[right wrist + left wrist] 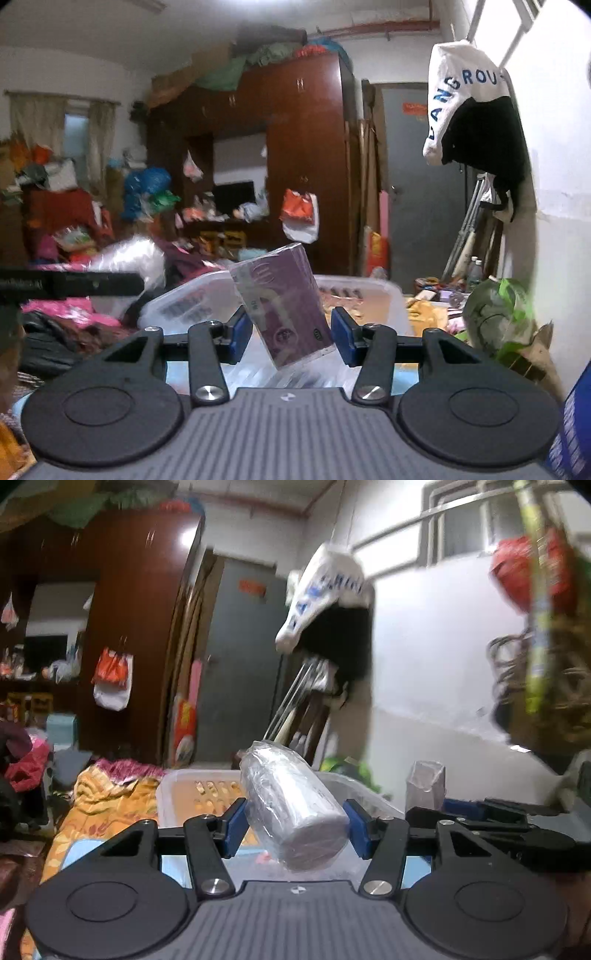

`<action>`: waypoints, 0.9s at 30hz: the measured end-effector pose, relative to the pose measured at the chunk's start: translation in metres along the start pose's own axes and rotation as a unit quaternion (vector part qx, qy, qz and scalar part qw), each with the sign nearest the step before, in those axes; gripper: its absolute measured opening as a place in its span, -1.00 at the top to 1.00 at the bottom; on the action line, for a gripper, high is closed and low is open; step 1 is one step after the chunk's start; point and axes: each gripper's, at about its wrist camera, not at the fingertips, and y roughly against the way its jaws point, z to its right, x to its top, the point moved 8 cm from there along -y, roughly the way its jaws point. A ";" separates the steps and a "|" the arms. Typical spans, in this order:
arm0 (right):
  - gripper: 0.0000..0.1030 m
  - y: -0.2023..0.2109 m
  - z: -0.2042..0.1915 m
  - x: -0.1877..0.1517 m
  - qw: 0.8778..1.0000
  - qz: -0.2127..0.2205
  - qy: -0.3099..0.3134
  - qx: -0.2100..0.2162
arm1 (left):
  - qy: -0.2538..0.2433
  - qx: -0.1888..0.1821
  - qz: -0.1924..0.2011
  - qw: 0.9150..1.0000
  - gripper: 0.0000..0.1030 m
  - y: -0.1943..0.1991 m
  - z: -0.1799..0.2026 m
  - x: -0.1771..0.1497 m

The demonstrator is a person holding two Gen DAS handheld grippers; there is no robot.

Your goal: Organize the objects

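Observation:
My left gripper (pixel 293 825) is shut on a white cylinder wrapped in clear plastic (pixel 291 805), held tilted above a clear plastic basket (pixel 173 786). My right gripper (pixel 290 338) is shut on a purple box in clear wrap (pixel 284 306), held tilted above the same clear basket (pixel 177 302). The right gripper's black body shows at the right of the left wrist view (pixel 498 827), with a clear-wrapped item (pixel 424 782) rising beyond it. The left gripper's black bar shows at the left of the right wrist view (pixel 70 286).
A yellow-orange patterned blanket (pixel 99 805) lies left of the basket. A dark wood wardrobe (pixel 295 155) and a grey door (pixel 417 184) stand behind. A white and black garment (pixel 472 122) hangs on the right wall. Clothes and bags pile up at the left (pixel 74 236).

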 end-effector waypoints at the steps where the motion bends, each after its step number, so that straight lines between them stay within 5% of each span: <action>1: 0.01 -0.012 0.003 0.001 1.000 -0.010 0.002 -0.005 | 0.000 0.006 -0.014 1.000 -0.16 -0.014 -0.003 0.003; 4: -0.05 -0.040 0.011 -0.004 0.999 -0.038 0.015 -0.028 | -0.003 0.041 -0.048 0.998 -0.30 -0.052 -0.012 0.002; 6: -0.44 -0.040 0.012 -0.010 0.999 -0.047 0.011 -0.024 | -0.006 0.065 -0.053 0.996 -0.54 -0.059 -0.018 0.000; 9: -0.86 -0.007 0.014 -0.016 1.000 -0.011 -0.005 -0.019 | -0.017 0.065 -0.048 0.997 -0.56 -0.053 -0.022 -0.005; 12: -0.97 0.033 0.022 -0.029 0.999 0.015 -0.035 -0.015 | -0.013 0.059 -0.020 0.998 -0.61 -0.020 -0.030 -0.012; 13: -1.00 0.044 0.024 -0.037 0.999 0.020 -0.044 -0.007 | -0.016 0.057 -0.012 0.998 -0.79 -0.007 -0.033 -0.017; 19: -0.85 0.063 0.034 -0.127 0.992 -0.078 -0.099 0.011 | 0.018 0.118 -0.016 0.993 -0.91 0.038 -0.079 -0.079; 27: -0.30 0.034 0.012 -0.155 0.987 -0.143 -0.070 0.013 | 0.015 0.138 -0.069 0.988 -0.91 0.034 -0.103 -0.108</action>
